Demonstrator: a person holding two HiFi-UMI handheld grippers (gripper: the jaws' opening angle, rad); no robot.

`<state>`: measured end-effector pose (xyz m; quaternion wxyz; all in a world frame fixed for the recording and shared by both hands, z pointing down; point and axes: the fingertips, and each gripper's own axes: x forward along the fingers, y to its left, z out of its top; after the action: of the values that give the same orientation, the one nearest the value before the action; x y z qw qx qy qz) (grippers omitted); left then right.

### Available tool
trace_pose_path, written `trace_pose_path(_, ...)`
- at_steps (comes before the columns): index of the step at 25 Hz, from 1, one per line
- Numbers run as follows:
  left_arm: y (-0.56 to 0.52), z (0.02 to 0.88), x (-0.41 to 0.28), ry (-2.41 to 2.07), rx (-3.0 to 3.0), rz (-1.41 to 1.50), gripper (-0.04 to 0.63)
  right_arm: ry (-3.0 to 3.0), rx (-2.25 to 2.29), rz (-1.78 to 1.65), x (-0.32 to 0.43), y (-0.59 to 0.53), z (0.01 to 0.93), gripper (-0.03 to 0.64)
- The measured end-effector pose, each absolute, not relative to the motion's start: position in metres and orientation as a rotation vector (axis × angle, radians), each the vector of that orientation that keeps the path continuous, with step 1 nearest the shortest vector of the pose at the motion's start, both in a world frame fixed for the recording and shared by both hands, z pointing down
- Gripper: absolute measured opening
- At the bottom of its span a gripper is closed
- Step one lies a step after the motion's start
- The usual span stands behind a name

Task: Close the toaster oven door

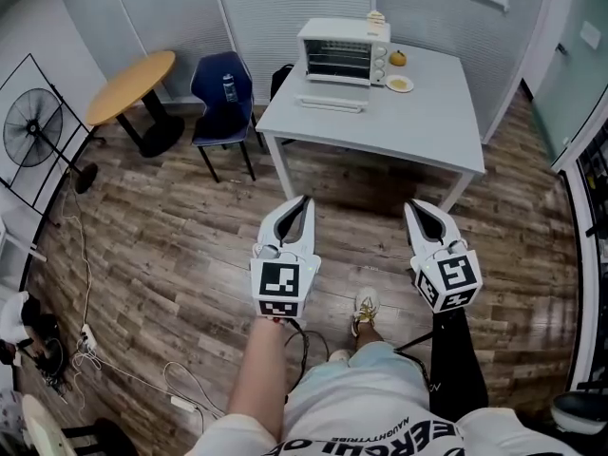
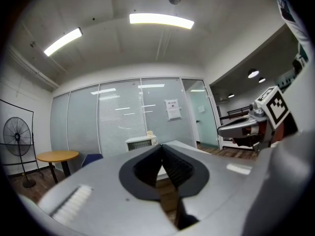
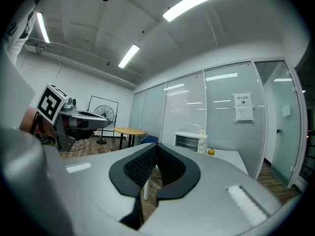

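The white box-shaped toaster oven (image 1: 342, 53) stands at the far left corner of the grey rectangular bench (image 1: 418, 126). Its door (image 1: 331, 104) is dropped open and lies flat in front of it. A small orange fruit (image 1: 398, 59) and a round white plate (image 1: 400, 84) sit just to the oven's right. The left tongs (image 1: 302, 200) and right tongs (image 1: 413, 205) hang over the wooden plank floor (image 1: 171, 245), well apart from the bench, each with its tips pressed together on nothing.
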<state>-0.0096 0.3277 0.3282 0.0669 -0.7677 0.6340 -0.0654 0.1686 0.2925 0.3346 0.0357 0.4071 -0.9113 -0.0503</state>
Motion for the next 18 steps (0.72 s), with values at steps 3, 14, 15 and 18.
trace_pose_path(3, 0.32, 0.331, -0.01, 1.883, -2.333, -0.204, 0.058, -2.806, 1.236, -0.158, 0.164, 0.286, 0.336, 0.002)
trace_pose_path(14, 0.227, 0.342, -0.002, 1.893, -2.341, -0.17, 0.058, -2.818, 1.239, -0.145, 0.174, 0.198, 0.348, 0.002)
trace_pose_path(15, 0.217, 0.342, -0.001, 1.897, -2.33, -0.165, 0.058, -2.822, 1.241, -0.141, 0.176, 0.187, 0.349, 0.002)
trace_pose_path(18, 0.185, 0.341, 0.004, 1.895, -2.312, -0.186, 0.058, -2.834, 1.243, -0.129, 0.18, 0.154, 0.349, 0.002)
